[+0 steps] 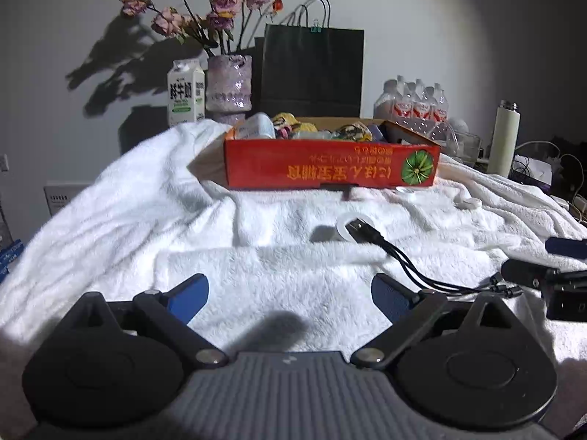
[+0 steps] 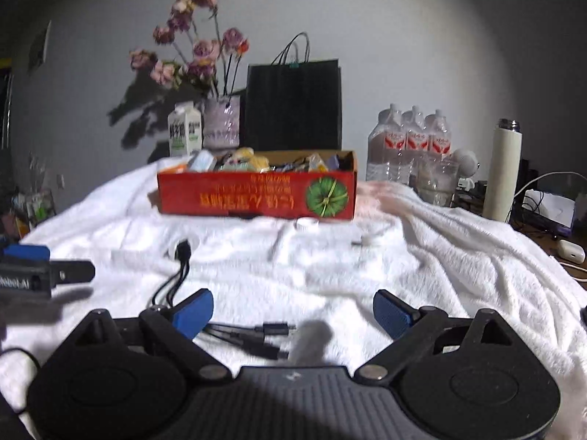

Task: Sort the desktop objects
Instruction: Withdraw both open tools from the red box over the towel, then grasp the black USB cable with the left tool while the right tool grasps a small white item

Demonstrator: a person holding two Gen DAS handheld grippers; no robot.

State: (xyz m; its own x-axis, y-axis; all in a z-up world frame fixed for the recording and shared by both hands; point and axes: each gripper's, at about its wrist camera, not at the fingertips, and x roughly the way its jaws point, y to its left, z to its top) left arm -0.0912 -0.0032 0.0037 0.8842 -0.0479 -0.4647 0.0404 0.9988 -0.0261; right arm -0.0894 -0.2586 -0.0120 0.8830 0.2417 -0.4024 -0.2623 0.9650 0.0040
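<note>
A red cardboard box [image 1: 330, 163] full of small items stands on a white towel [image 1: 146, 220]; it also shows in the right wrist view [image 2: 256, 194]. A black multi-head USB cable [image 1: 396, 253] lies on the towel, its plug resting on a small white ring [image 1: 346, 225]. In the right wrist view the cable [image 2: 172, 282] runs under my left finger, its small plugs [image 2: 271, 330] between the fingers. My left gripper [image 1: 290, 299] is open and empty over bare towel. My right gripper [image 2: 293, 311] is open, low over the cable ends.
Behind the box stand a milk carton [image 1: 185, 95], a vase of dried flowers [image 1: 229, 84], a black paper bag [image 1: 312, 69], water bottles [image 1: 414, 104] and a white flask [image 1: 504, 139]. Small white caps [image 2: 306, 223] lie before the box. Cables and earbuds case [image 2: 570, 251] at right.
</note>
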